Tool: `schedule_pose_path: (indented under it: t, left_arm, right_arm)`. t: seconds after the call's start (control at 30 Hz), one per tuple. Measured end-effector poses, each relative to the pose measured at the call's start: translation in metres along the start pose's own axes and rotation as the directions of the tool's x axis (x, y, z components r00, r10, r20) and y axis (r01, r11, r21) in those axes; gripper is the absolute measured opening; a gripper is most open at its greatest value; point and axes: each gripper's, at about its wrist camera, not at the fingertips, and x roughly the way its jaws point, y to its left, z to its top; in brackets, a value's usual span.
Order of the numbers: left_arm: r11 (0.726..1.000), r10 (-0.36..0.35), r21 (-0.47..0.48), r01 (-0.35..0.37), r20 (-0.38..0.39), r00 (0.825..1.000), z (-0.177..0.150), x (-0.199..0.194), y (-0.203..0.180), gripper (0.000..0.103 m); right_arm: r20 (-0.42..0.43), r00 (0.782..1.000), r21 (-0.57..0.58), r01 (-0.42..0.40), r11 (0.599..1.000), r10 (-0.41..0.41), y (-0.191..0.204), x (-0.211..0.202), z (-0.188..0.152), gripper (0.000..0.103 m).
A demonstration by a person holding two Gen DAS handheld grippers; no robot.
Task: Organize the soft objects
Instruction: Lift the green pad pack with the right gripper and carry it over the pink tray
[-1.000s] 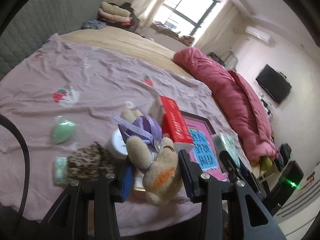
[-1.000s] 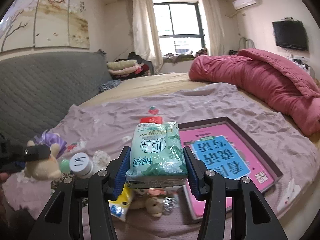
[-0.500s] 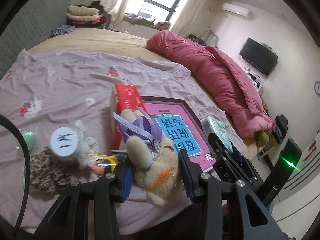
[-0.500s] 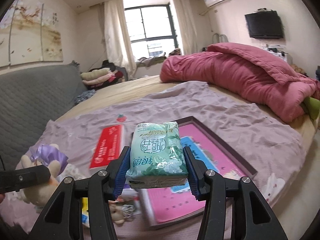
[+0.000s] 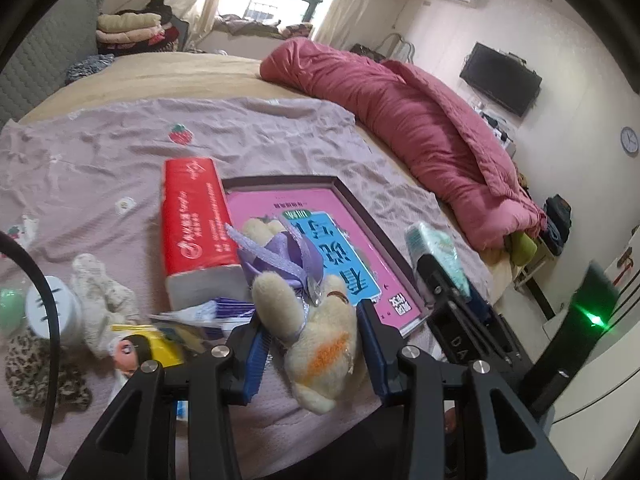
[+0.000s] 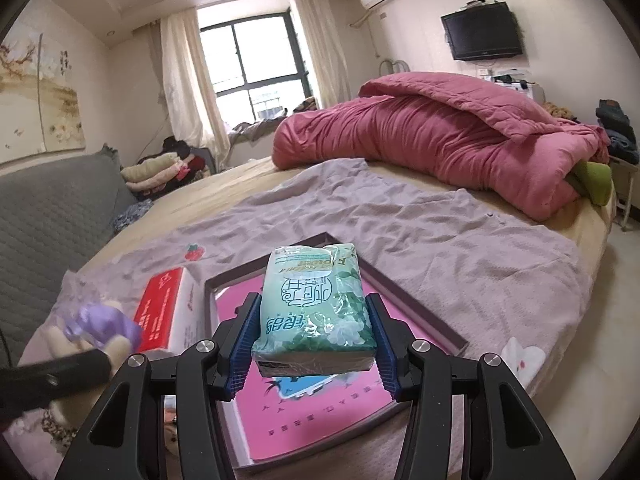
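Left gripper (image 5: 312,344) part-open, clamped on plush bear (image 5: 320,344); right gripper (image 6: 314,340) likewise around green tissue pack (image 6: 316,304).

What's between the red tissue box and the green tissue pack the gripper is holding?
In the right wrist view, the pink tray lies between the red tissue box and the green tissue pack.

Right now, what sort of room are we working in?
A lived-in bedroom, it seems: a wide bed with a rolled pink quilt, a wall-mounted TV, and folded clothes piled by the curtained window.
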Motion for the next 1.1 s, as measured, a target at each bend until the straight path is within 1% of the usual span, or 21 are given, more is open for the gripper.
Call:
schedule_pose_path:
  t: [0.1, 0.2, 0.4, 0.53, 0.7, 0.87, 1.1]
  left_arm:
    - [1.000, -0.003, 0.019, 0.004, -0.029, 1.000, 0.000, 0.017, -0.006, 0.043]
    - [0.998, 0.018, 0.060, -0.014, -0.053, 0.998, -0.002, 0.038, -0.016, 0.043]
    - [0.996, 0.018, 0.094, -0.008, -0.113, 0.993, -0.006, 0.076, -0.027, 0.043]
    - [0.996, 0.005, 0.084, 0.007, -0.147, 0.989, -0.007, 0.096, -0.027, 0.043]
    - [0.998, -0.012, 0.060, 0.023, -0.181, 0.983, -0.011, 0.113, -0.026, 0.043]
    - [0.998, -0.031, 0.040, 0.040, -0.199, 0.980, -0.017, 0.123, -0.025, 0.043]
    - [0.998, -0.036, 0.049, 0.048, -0.216, 0.976, -0.022, 0.130, -0.028, 0.043]
  right_arm:
    - [0.014, 1.000, -0.002, 0.024, 1.000, -0.024, -0.005, 0.000, 0.001, 0.053]
    - [0.017, 0.999, 0.018, 0.047, 0.999, -0.047, -0.013, 0.001, 0.002, 0.053]
    - [-0.006, 0.998, 0.047, 0.068, 0.997, -0.067, -0.024, 0.010, 0.002, 0.053]
    - [-0.019, 0.997, 0.054, 0.075, 0.996, -0.074, -0.028, 0.015, 0.003, 0.053]
    - [-0.070, 0.994, 0.061, 0.085, 0.994, -0.081, -0.033, 0.028, 0.001, 0.053]
    - [-0.099, 0.992, 0.071, 0.090, 0.993, -0.083, -0.038, 0.037, 0.000, 0.053]
    - [-0.195, 0.978, 0.103, 0.094, 0.990, -0.072, -0.048, 0.059, -0.006, 0.053]
